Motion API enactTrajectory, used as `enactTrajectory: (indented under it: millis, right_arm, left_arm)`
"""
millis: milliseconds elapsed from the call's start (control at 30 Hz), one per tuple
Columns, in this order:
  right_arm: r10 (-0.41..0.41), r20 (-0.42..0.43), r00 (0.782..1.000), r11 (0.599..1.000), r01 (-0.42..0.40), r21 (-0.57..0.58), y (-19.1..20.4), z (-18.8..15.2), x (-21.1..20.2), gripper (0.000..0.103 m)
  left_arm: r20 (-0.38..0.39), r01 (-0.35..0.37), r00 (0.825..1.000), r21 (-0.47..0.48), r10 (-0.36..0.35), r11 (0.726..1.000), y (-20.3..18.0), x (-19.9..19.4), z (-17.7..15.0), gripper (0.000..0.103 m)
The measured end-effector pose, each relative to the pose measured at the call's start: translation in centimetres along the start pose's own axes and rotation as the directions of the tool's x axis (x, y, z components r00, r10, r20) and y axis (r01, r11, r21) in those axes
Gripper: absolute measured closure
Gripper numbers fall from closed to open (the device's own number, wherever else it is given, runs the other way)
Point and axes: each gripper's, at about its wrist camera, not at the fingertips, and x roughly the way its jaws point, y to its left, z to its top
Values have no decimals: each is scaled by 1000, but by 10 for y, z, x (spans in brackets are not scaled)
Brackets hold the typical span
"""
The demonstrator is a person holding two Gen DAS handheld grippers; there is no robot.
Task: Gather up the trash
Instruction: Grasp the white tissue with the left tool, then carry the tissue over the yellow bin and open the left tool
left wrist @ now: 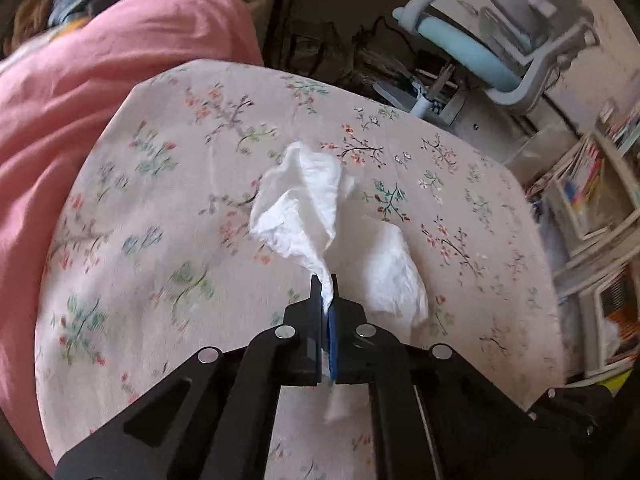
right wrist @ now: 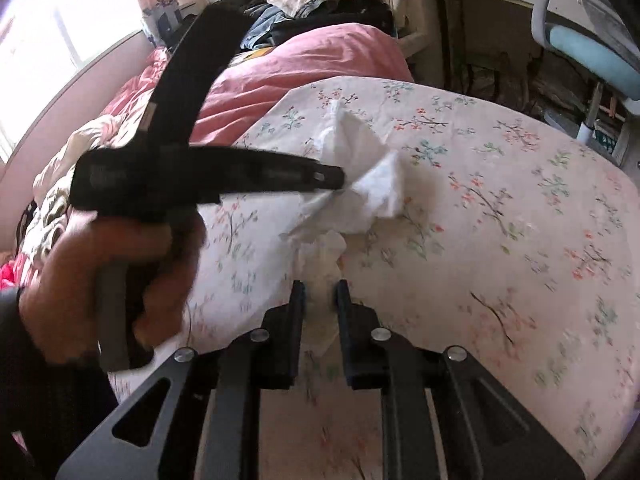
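A crumpled white tissue rises off the floral bed sheet. My left gripper is shut on its lower twist, and a second white fold lies just right of the fingers. In the right wrist view, a hand holds the left gripper, which pinches that same tissue from the left. Nearer the camera, a smaller, duller tissue wad fills the narrow gap of my right gripper, which is shut on it.
A pink duvet is bunched along the left of the bed, with clothes piled behind it. A blue and grey desk chair stands past the bed's far edge. Shelves with books are at the right.
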Motion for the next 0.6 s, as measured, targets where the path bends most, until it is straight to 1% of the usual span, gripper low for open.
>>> enactTrajectory:
  millis: [67,100,200,267,433,500,600]
  right_arm:
    - [-8,11,1000,1000,7,19,-5,-6,-12,86]
    - [-9,18,1000,1000,9,28,-6,-7,-16,86]
    - [-9,51,999,998,6,59,-10,-12,-31,86]
    - [-8,74,997,997,3,76,-12,-15,-39,86]
    - [13,155,988,990,-34,134,-15,-21,-63,86]
    - [21,183,983,988,-49,148,-12,-26,-72,86]
    - [35,206,978,984,-69,161,-7,-35,-80,86]
  left_arm:
    - [2,55,998,-37,-55,998,10,-13,-6,100]
    - [6,72,997,-46,-72,996,14,-17,-9,100]
    - [7,142,990,-75,-142,987,20,-35,-17,100]
    - [26,161,987,-71,-159,985,20,-49,-22,100]
    - [105,201,975,-49,-195,978,13,-98,-40,100]
    - [133,209,970,-36,-203,977,12,-118,-53,100]
    - [153,207,968,-24,-201,978,13,-141,-73,100]
